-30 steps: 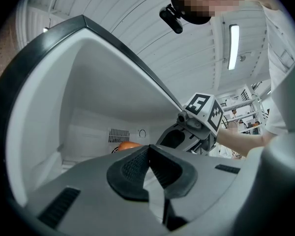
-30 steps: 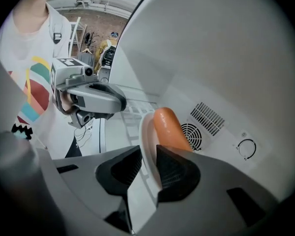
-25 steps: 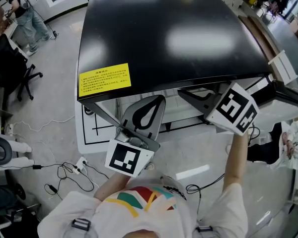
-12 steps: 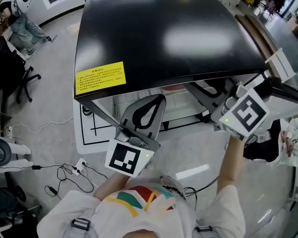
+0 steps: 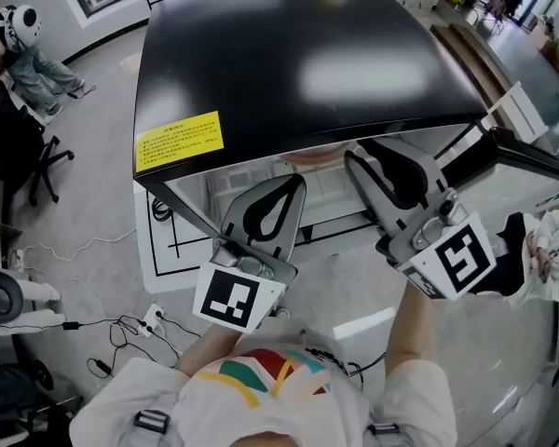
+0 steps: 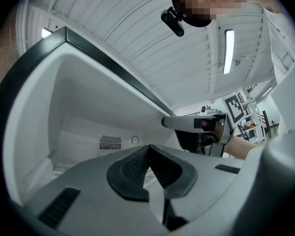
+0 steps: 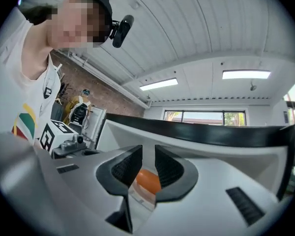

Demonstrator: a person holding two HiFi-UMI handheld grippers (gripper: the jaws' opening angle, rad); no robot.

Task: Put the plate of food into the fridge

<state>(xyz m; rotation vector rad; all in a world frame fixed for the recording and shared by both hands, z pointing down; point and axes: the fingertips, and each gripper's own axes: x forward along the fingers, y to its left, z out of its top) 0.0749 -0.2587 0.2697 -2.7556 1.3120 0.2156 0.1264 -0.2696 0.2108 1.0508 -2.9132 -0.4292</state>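
The black-topped fridge [image 5: 298, 54] stands open toward me, its white inside [image 6: 88, 107] showing. A pinkish plate rim [image 5: 312, 155] peeks out under the top's front edge, inside the fridge. My right gripper [image 5: 354, 159] hovers just right of it at the opening, its jaws a narrow gap apart and holding nothing. Through that gap [image 7: 147, 154] I see orange food [image 7: 147, 181]. My left gripper [image 5: 296, 184] waits lower at the opening, shut and empty [image 6: 148, 149]. The rest of the plate is hidden.
The fridge door [image 5: 531, 170] hangs open at the right. A yellow label [image 5: 179, 141] sits on the fridge top's front left. Cables [image 5: 130, 329] lie on the floor at the left, near an office chair [image 5: 28, 147]. A person [image 5: 28, 45] sits far left.
My right gripper has drawn back from inside the fridge toward me and rolled upright, apart from the plate. The left gripper has stayed put.
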